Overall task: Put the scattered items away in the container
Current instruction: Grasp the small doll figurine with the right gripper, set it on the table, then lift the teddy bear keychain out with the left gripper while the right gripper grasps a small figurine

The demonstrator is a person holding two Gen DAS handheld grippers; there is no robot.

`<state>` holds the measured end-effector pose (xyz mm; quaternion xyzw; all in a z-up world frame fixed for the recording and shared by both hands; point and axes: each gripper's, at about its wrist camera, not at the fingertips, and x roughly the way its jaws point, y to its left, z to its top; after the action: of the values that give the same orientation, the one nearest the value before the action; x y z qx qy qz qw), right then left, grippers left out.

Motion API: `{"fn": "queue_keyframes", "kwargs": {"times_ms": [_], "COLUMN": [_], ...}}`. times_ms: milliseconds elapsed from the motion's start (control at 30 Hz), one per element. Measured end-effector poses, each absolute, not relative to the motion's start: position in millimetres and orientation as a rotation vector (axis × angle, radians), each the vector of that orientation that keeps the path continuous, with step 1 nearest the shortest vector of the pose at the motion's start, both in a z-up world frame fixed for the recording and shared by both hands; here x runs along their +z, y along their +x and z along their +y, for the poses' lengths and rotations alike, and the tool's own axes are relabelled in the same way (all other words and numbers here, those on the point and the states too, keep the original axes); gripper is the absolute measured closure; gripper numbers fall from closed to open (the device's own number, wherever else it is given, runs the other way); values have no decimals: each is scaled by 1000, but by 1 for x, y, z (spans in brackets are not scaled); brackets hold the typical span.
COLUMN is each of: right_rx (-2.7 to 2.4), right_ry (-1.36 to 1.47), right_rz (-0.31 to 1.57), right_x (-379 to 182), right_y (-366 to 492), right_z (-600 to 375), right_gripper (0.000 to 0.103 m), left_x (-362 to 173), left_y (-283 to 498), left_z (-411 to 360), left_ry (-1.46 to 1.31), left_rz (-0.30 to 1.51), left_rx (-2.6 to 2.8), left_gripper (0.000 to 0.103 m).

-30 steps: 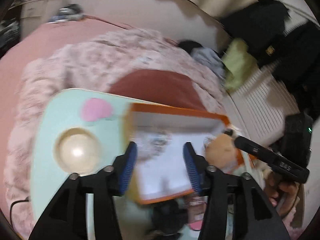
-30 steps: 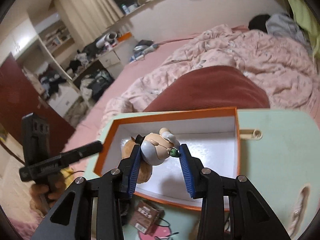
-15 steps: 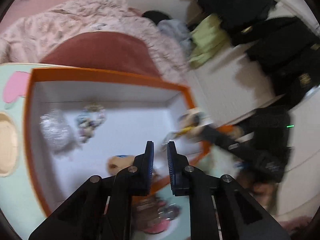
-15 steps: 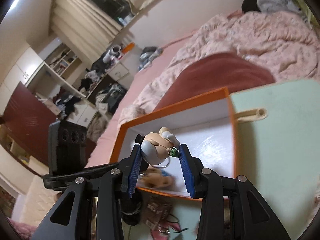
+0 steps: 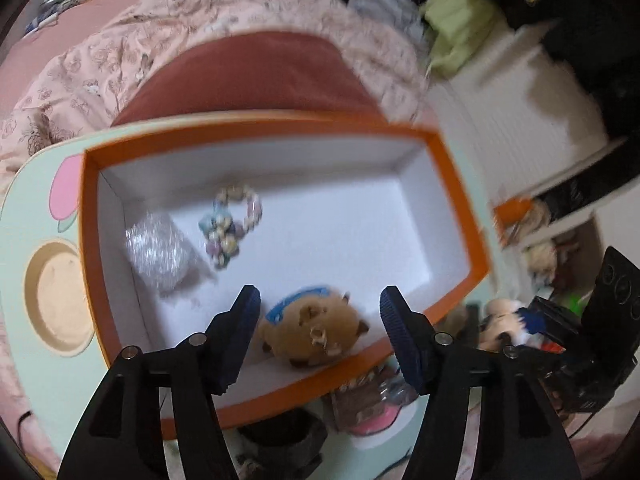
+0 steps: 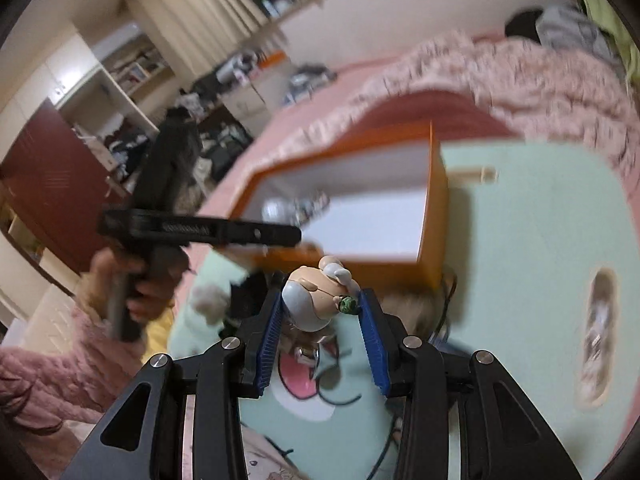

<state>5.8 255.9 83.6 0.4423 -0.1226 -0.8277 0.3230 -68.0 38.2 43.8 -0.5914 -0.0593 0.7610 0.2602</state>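
I hold a two-finger gripper in each hand, and what the coming move turns on is how the small round-headed figurine with grey hair (image 6: 316, 300) in my right gripper (image 6: 320, 320) lies relative to the orange-rimmed, white-lined cardboard box (image 5: 456, 208) on the pale green tray table (image 6: 540, 240). In the right wrist view the blue pads press on the figurine from both sides at a narrow opening, so it is firmly held, and it hangs outside the box, on my side of the near orange wall and close to its near right corner. The box opening lies ahead of the figurine and above it in that view, so I judge that the toy has to go forward over that wall before I let go. The box's long axis runs across the left wrist view, so it offers a broad side to aim for. My left gripper (image 5: 316, 332) hovers over the near end of the box, its jaws opening wide with nothing pinched; the brown plush toy with a blue patch (image 5: 316, 332) lies on the box floor beneath the gap between its fingers, free of the pads. Deeper in the box, toward its far left corner, lie a pastel bead bracelet (image 5: 234, 224) and a clear crinkled plastic wrap (image 5: 158, 250). My left hand is the nearer to the box, but it is empty; the right hand carries the load. Dark and pink oddments lie on the table just outside the near wall, too blurred to name.
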Motion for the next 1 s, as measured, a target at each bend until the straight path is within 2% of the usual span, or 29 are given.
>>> {"fn": "queue_keyframes", "kwargs": {"times_ms": [133, 167, 200, 233, 333, 567, 867, 1000], "right_rx": [-2222, -2226, -2234, -2250, -2303, -2334, -2316, -2295], "right_ry": [1223, 1219, 1214, 1211, 1213, 1152, 1065, 1059], "right_rz": [-249, -245, -242, -231, -179, -252, -330, -345], "right_x": [65, 63, 63, 63, 60, 64, 83, 93], "right_y": [3, 3, 2, 2, 3, 4, 12, 3], "right_z": [240, 238, 237, 236, 235, 250, 257, 257], "right_gripper": [65, 65, 65, 65, 63, 59, 59, 59], "left_x": [25, 25, 24, 24, 25, 31, 104, 112], "left_y": [-75, -75, -76, -76, -77, -73, -48, -15], "left_z": [43, 44, 44, 43, 43, 43, 16, 3], "left_ry": [-1707, -1682, -1675, -1679, -1668, -1617, -1337, -1268], "left_rz": [-146, -137, -145, -135, -126, -124, -258, -250], "left_rx": [1998, 2002, 1988, 1999, 2018, 2062, 2096, 2087], "left_gripper": [41, 44, 48, 62, 62, 64, 64, 64]}}
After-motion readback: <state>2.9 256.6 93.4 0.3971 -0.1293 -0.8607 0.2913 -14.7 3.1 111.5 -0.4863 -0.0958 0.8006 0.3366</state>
